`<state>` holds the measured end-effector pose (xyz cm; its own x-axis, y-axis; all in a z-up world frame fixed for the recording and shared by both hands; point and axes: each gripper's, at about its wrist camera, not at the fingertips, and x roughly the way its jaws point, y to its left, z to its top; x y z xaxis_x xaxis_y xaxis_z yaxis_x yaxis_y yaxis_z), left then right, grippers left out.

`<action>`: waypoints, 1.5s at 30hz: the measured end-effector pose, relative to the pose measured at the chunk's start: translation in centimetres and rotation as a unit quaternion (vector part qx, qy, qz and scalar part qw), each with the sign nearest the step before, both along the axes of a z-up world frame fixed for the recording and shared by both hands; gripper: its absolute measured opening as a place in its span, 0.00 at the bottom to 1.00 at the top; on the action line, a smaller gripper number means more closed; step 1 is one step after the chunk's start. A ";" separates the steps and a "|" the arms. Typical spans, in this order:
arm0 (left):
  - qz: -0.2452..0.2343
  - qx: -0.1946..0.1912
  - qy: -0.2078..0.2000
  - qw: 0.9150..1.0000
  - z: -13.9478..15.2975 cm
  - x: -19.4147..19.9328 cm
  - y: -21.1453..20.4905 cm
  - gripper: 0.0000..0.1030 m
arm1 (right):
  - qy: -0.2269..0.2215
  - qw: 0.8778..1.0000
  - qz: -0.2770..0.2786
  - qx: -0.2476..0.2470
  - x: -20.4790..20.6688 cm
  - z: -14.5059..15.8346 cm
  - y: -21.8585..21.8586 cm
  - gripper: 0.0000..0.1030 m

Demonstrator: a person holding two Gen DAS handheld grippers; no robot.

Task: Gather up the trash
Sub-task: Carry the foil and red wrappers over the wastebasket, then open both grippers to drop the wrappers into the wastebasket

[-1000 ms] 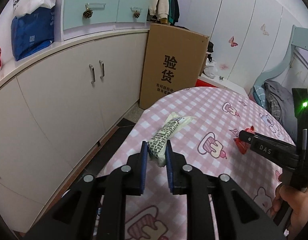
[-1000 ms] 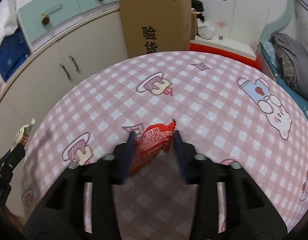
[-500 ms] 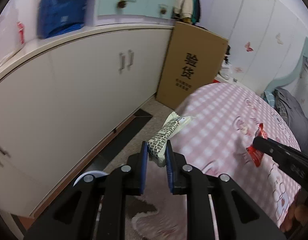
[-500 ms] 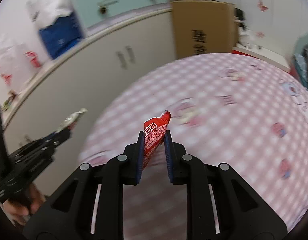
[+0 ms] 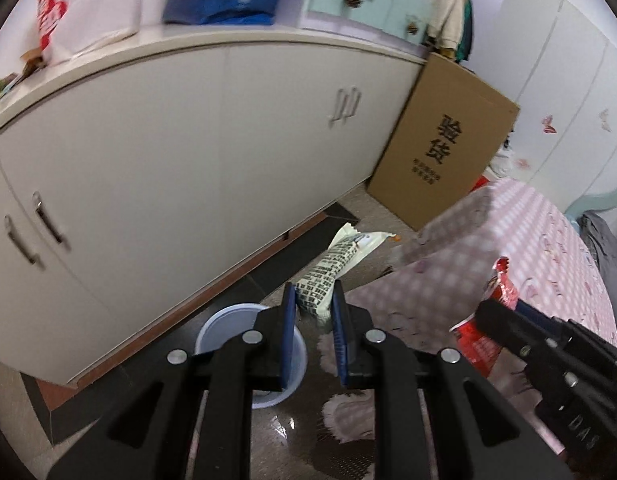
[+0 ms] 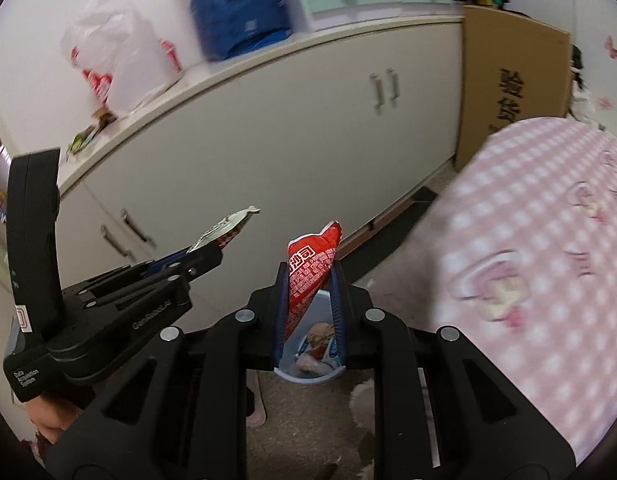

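My left gripper (image 5: 313, 300) is shut on a white wrapper with black print (image 5: 336, 258), held in the air above the floor. A pale blue bin (image 5: 216, 328) stands on the floor just below and left of it. My right gripper (image 6: 310, 280) is shut on a red wrapper (image 6: 310, 268), held right above the same bin (image 6: 308, 376), which holds some trash. The left gripper (image 6: 204, 256) shows at the left of the right wrist view. The right gripper (image 5: 504, 322) with the red wrapper (image 5: 500, 292) shows at the right of the left wrist view.
A long white cabinet (image 5: 188, 140) runs behind the bin. A tall cardboard box (image 5: 444, 148) leans at its end. A round table with a pink checked cloth (image 6: 548, 264) is to the right. Bags (image 6: 236, 12) lie on the cabinet top.
Both grippers have swung left off the table with their wrappers and now hang over the floor at the bin, which has come into view.
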<state>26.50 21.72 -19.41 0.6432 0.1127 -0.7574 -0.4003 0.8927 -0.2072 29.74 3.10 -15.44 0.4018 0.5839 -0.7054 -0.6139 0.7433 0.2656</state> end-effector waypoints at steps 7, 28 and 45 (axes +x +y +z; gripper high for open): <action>0.026 -0.013 0.019 0.999 -2.1 0.0 3.4 0.22 | -0.008 1.000 0.007 -0.012 -0.8 -2.3 3.8 0.19; 0.051 -0.013 0.050 0.997 -5.0 -0.8 5.7 0.65 | 0.020 0.999 0.019 -0.020 -0.6 -5.2 6.2 0.19; 0.082 -0.003 0.044 0.996 -4.0 -2.0 7.1 0.68 | 0.014 1.000 0.011 0.015 -0.6 -4.9 7.5 0.48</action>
